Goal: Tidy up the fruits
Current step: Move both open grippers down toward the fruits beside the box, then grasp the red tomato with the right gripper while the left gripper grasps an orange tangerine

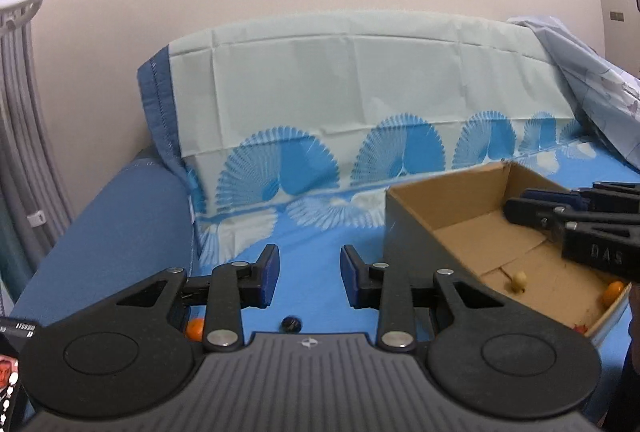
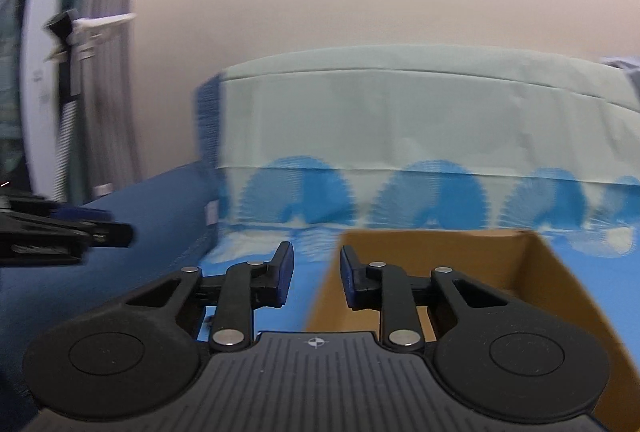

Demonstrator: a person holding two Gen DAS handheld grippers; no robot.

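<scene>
A brown cardboard box (image 1: 452,228) sits on the blue sheet, to the right in the left wrist view. On its floor lie a pale yellow fruit (image 1: 519,278) and an orange fruit (image 1: 613,292). Another orange fruit (image 1: 195,328) lies on the sheet, partly hidden under my left gripper's finger. A small dark round thing (image 1: 291,323) rests near it. My left gripper (image 1: 310,272) hangs open over the sheet, left of the box, holding nothing. My right gripper (image 2: 316,268) is open and empty at the near left corner of the box (image 2: 460,252). The left wrist view shows the right gripper (image 1: 520,204) reaching over the box.
A fan-patterned sheet (image 1: 320,232) covers the seat and the backrest (image 1: 360,80). A plain blue armrest (image 1: 120,216) bounds the left side. Crumpled pale cloth (image 1: 592,88) lies at the back right. A white hanger (image 1: 24,2) and grey curtain (image 1: 16,152) stand at far left.
</scene>
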